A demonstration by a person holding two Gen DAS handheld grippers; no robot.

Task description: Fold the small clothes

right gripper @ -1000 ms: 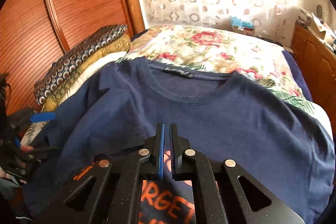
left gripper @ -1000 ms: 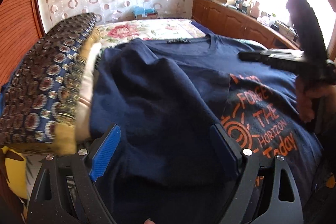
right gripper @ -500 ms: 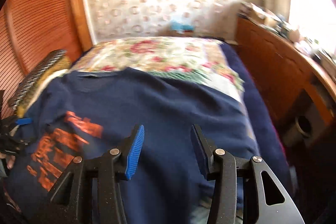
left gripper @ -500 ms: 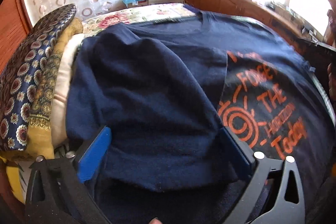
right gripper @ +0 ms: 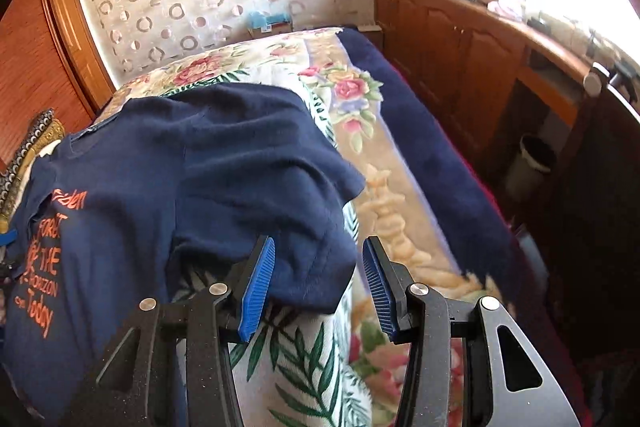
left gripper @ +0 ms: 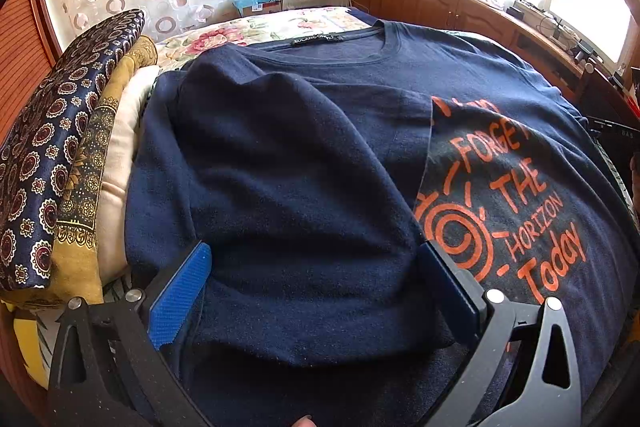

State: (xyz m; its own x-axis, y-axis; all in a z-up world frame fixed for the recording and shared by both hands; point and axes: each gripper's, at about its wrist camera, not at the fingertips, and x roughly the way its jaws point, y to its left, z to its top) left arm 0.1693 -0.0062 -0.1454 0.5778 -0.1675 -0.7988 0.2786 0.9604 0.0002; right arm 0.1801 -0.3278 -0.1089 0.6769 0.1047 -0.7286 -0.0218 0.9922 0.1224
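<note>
The right gripper (right gripper: 318,281) has swung away from the shirt's printed chest to its far sleeve at the bed's right edge; its jaws, shut a second ago, have just been opening and now stand half apart over the sleeve hem, not pinching it. The navy T-shirt (left gripper: 360,99) lies on the floral bedspread (right gripper: 384,163), its left side folded over the orange lettering. The left gripper (left gripper: 316,279) hovers over that fold, jaws wide, holding nothing.

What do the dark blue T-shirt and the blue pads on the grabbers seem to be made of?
T-shirt: probably cotton knit, matte, softly creased, with orange lettering printed flat. Pads: likely rubber or soft plastic, with fine ribs across the face, little shine.
</note>
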